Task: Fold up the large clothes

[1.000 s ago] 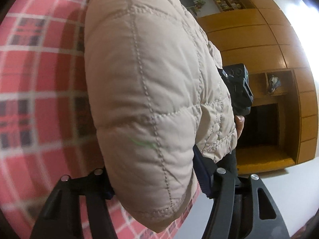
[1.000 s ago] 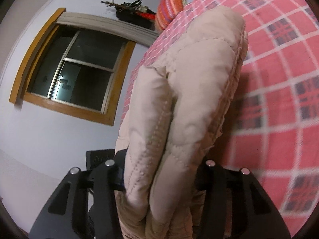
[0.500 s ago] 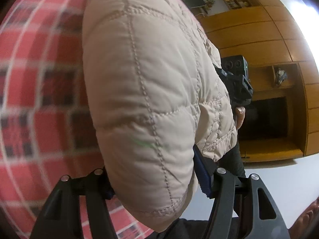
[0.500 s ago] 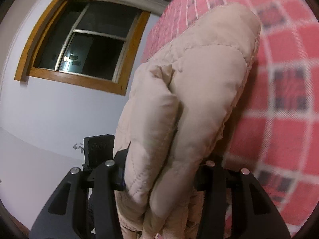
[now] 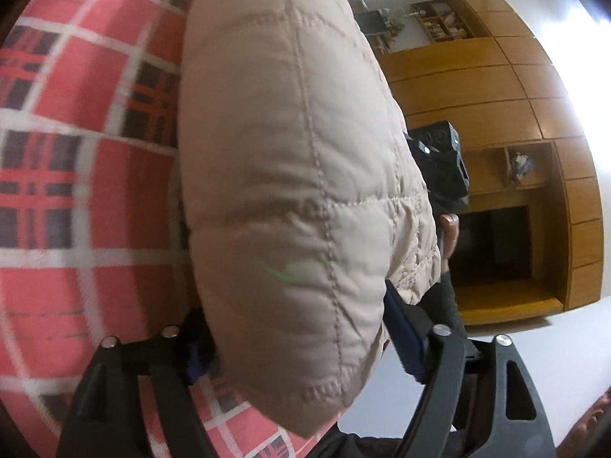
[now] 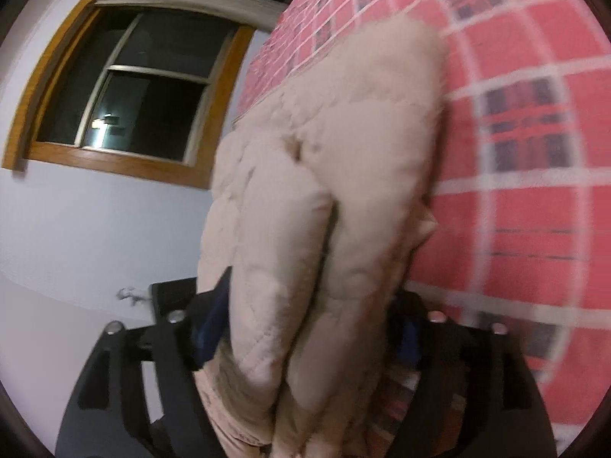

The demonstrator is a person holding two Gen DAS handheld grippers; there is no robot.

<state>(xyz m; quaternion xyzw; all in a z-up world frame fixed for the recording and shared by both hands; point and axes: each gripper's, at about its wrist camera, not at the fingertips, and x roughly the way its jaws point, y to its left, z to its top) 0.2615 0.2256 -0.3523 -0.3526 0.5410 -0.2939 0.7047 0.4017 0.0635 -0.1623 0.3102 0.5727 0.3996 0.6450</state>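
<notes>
**Left wrist and right wrist views: quilted jacket clamped at both ends over plaid cover**

Left wrist footage is showing the beige quilted jacket (image 5: 290, 191) bulging between the two black fingers of the left gripper (image 5: 301, 339), which are pressing on it from either side; the padding is hiding most of the blue pads (image 5: 404, 339). The garment is filling the middle of the frame, blocking much of the red plaid bedcover (image 5: 76, 175) on the left. To the right, the other gripper (image 5: 443, 164) is peeking out from behind the jacket's far edge, with part of a hand (image 5: 448, 234) below it. A wooden wall unit (image 5: 515, 87) is standing beyond.

Right wrist footage, blurred, is showing the right gripper (image 6: 305, 332) squeezing several folded layers of the same jacket (image 6: 324, 198), whose lower end is running out of frame. Plaid bedcover (image 6: 534, 191) is lying on the right, a wood-framed window (image 6: 126, 87) far left.
</notes>
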